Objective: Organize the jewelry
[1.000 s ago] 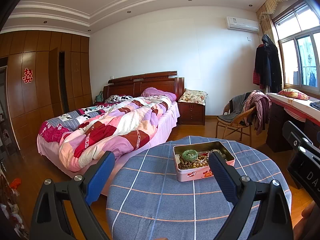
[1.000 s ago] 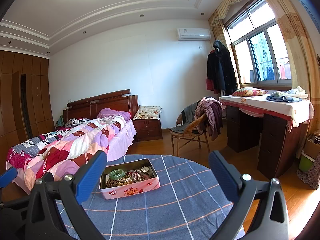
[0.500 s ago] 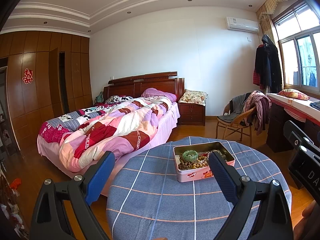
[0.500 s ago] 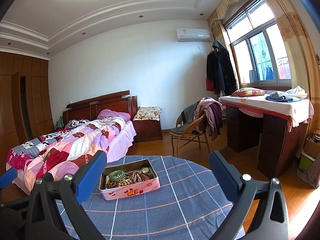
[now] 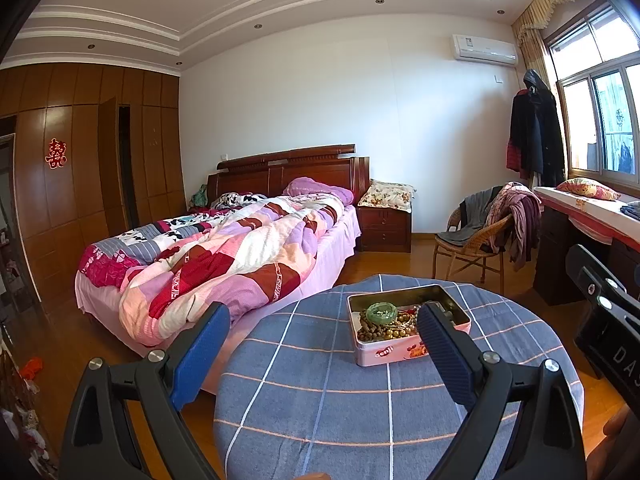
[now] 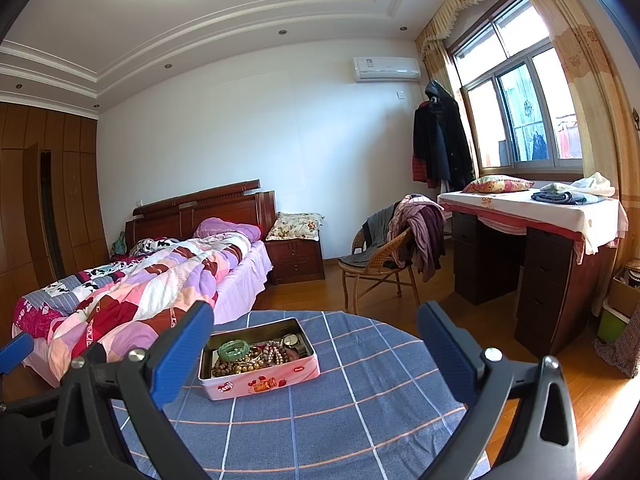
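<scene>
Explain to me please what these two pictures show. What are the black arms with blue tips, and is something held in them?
No robot is here: a person holds two hand grippers, each with a camera looking along its fingers. One picture comes from the left gripper, the other from the right gripper. The blue pads are fingertips. Both grippers are open and hold nothing. On the round table with a blue checked cloth stands an open pink tin. It holds a green bangle and bead strings.

Black gripper frames, silver screws, ribbed blue pads on fingers [image 5: 200, 354].
</scene>
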`<state>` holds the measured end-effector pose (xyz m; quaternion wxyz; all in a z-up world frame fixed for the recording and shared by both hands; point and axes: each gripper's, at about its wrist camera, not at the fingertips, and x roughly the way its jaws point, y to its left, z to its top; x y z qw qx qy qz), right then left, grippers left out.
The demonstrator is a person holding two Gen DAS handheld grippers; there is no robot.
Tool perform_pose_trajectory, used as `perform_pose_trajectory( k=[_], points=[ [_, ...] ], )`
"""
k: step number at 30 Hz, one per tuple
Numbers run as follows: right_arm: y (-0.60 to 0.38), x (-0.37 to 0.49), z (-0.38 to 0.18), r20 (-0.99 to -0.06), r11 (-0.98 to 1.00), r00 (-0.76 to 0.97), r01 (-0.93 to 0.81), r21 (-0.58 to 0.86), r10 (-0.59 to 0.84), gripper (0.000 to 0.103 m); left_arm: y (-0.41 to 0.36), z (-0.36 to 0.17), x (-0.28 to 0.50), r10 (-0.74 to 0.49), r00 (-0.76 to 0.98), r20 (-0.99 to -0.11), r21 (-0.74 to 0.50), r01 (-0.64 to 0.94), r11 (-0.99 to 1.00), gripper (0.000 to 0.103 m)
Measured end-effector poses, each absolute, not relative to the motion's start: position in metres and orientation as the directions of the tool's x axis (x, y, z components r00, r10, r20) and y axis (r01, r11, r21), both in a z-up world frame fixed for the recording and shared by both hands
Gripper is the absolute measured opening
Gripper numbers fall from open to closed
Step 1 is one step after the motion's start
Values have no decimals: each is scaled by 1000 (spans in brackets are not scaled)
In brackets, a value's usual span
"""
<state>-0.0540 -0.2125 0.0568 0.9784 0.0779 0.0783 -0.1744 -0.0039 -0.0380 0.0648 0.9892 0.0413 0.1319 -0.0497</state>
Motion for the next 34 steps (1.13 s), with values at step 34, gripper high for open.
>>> perform_pose_trajectory(
  k=[34],
  points=[
    [-213,-50,55,-211,928,924,351,129,-320,103,-36,53,11,-73,925,-372,41,95,995,95]
  ],
)
